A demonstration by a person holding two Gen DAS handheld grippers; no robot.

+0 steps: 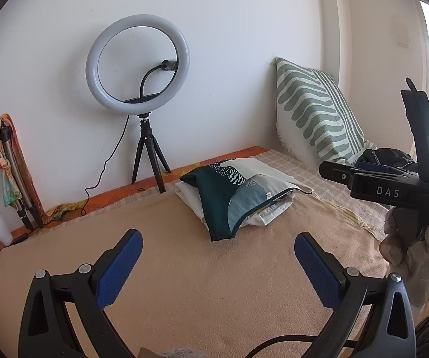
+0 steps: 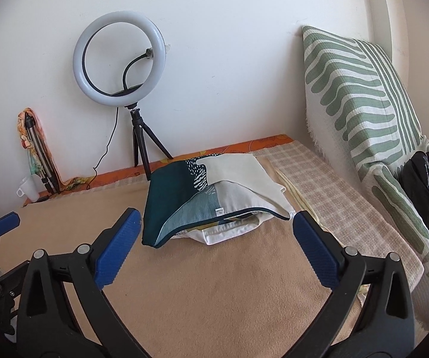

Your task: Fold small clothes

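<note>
Left gripper: I read its blue pads spread wide, nothing between them, above the tan blanket.
Right gripper: likewise agape and empty, just short of the folded garment.
Folded garment: teal-and-cream, atop white folded clothes, mid-blanket.
Right view only: garment's label.
Left view only: right gripper's body, marked DAS.

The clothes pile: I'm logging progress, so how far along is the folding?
Done: a teal patterned garment lies folded on top of folded white pieces on the beige blanket. In hand: nothing; the left gripper and right gripper are both open and hold no cloth. Left: a dark bundle beside the striped pillow may still need folding, though I can't tell whether it is clothing.
</note>
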